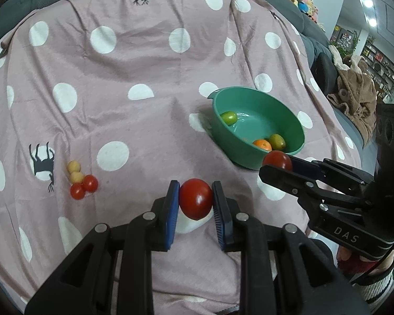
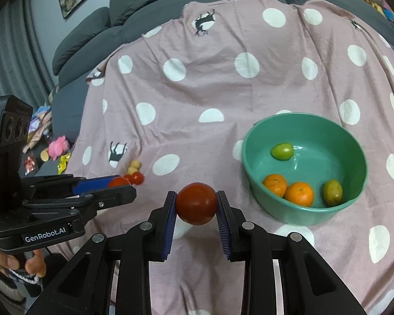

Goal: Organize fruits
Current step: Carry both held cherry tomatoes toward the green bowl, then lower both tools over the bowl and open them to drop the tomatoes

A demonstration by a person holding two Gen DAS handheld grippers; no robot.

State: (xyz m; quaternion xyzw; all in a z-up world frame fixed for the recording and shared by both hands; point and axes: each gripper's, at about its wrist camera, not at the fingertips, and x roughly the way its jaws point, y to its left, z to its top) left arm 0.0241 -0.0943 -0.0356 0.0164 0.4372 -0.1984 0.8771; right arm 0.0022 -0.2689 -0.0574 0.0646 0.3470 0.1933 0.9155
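My left gripper (image 1: 195, 199) is shut on a red tomato (image 1: 196, 198), held above the pink dotted cloth (image 1: 134, 120). My right gripper (image 2: 196, 203) is shut on another red tomato (image 2: 196, 203), left of the green bowl (image 2: 354, 136). The right gripper also shows in the left wrist view (image 1: 277, 162), at the bowl's (image 1: 252, 92) near rim. The left gripper shows in the right wrist view (image 2: 119, 183). The bowl holds two oranges (image 2: 299, 193) and two green fruits (image 2: 282, 151). Two small red tomatoes (image 1: 84, 187) and two yellow fruits (image 1: 74, 171) lie on the cloth at the left.
The cloth covers a grey sofa (image 2: 97, 29). Toys and wrappers (image 2: 55, 149) lie off the cloth's left edge. Plush toys (image 1: 304, 0) and a brown bundle (image 1: 357, 89) sit off to the right.
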